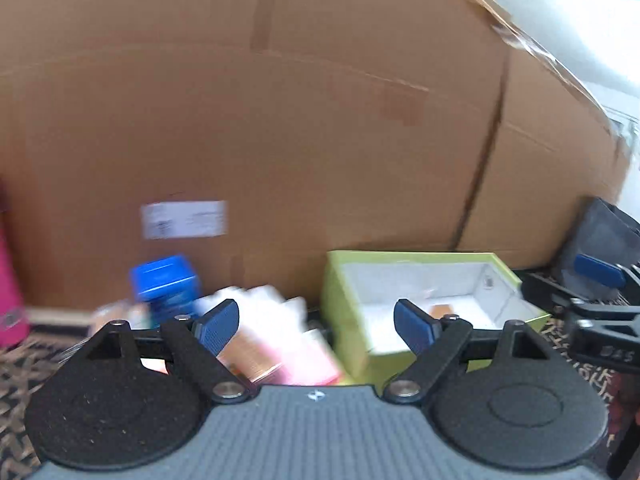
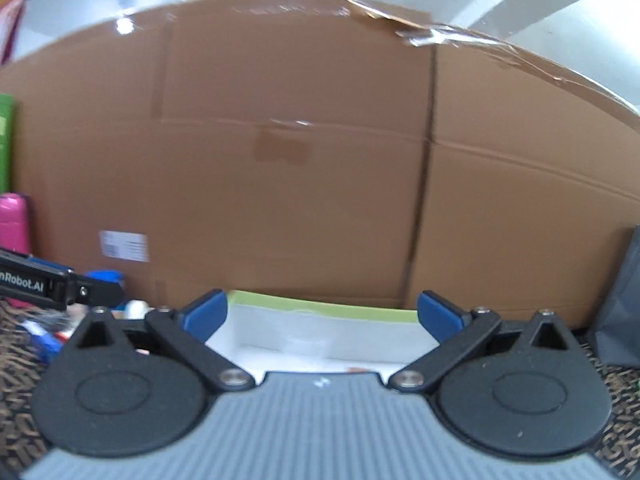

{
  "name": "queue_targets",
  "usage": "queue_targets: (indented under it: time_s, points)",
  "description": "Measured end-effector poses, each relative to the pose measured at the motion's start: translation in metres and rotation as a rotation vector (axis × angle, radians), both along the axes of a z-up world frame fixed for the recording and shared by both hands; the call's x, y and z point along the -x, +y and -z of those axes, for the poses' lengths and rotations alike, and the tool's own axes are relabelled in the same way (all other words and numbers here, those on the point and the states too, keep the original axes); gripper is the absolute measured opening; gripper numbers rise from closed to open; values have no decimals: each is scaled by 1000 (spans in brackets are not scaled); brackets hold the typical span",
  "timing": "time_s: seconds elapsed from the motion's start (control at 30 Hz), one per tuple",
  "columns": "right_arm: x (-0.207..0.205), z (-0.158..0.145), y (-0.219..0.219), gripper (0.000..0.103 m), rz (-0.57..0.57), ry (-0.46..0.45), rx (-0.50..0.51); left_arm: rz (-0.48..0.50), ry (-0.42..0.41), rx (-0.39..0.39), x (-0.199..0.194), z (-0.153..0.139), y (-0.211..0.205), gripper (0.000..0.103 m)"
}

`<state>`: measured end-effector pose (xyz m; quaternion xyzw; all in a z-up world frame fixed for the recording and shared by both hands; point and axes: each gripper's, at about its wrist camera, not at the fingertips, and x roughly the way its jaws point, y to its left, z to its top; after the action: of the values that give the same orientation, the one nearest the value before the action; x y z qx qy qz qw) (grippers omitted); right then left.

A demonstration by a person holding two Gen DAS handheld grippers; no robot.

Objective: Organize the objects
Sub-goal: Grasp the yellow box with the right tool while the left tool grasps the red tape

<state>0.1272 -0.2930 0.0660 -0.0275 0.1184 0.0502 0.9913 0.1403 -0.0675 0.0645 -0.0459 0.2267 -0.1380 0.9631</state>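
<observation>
An open lime-green box (image 1: 348, 304) with a white inside lies on the patterned carpet; a small orange item (image 1: 442, 311) lies in it. My left gripper (image 1: 316, 326) is open and empty, just left of the box, above a blurred pile of pink and orange packets (image 1: 280, 344). A blue box (image 1: 166, 286) stands behind the pile. My right gripper (image 2: 322, 316) is open and empty, right in front of the green box (image 2: 320, 306). It also shows at the right of the left wrist view (image 1: 596, 292).
A large brown cardboard box (image 1: 280, 128) fills the background close behind everything. A pink bottle (image 2: 14, 222) stands at the far left. A dark grey bag (image 1: 600, 240) stands at the right. The left gripper (image 2: 60, 280) crosses the right wrist view's left edge.
</observation>
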Motion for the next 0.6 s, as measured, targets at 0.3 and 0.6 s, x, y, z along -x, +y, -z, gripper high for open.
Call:
queue_targets:
  time_s: [0.3, 0.6]
  points:
    - [39, 46, 44, 103, -126, 146, -101, -181, 88, 1, 56, 54, 82, 88]
    - [16, 108, 83, 99, -122, 343, -67, -106, 143, -69, 47, 92, 68, 87]
